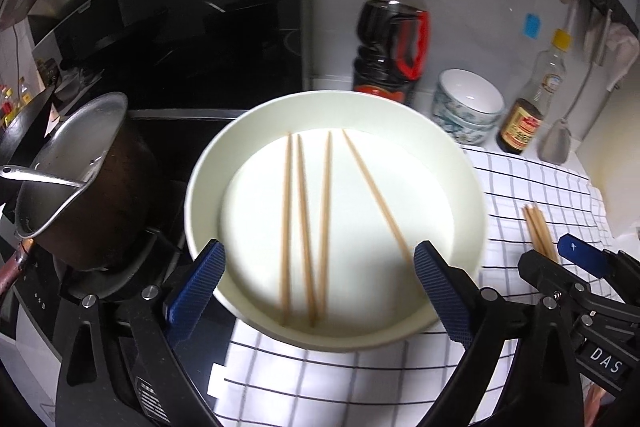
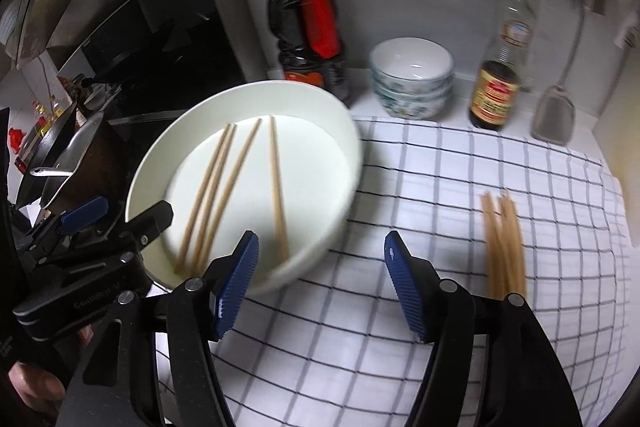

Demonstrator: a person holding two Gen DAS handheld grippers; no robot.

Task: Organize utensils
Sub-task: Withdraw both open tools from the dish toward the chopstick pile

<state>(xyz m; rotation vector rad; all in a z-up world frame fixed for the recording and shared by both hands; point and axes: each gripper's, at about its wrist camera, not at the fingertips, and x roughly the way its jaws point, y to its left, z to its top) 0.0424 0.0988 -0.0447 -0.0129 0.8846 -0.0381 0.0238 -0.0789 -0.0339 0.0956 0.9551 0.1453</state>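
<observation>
A wide white bowl (image 1: 468, 187) holds several loose wooden chopsticks (image 1: 305, 223); it also shows in the right wrist view (image 2: 344, 131) with its chopsticks (image 2: 224, 187). My left gripper (image 1: 318, 273) is open, its jaws spread over the bowl's near rim, holding nothing. My right gripper (image 2: 320, 259) is open and empty above the checked cloth (image 2: 440, 227), just right of the bowl. A second bunch of chopsticks (image 2: 504, 243) lies on the cloth to the right, also seen in the left wrist view (image 1: 540, 231).
A metal pot (image 1: 80, 179) stands on the dark stove left of the bowl. At the back wall stand a dark sauce bottle (image 2: 308, 27), stacked patterned bowls (image 2: 412, 79), a smaller bottle (image 2: 500, 79) and a hanging spatula (image 2: 554, 119).
</observation>
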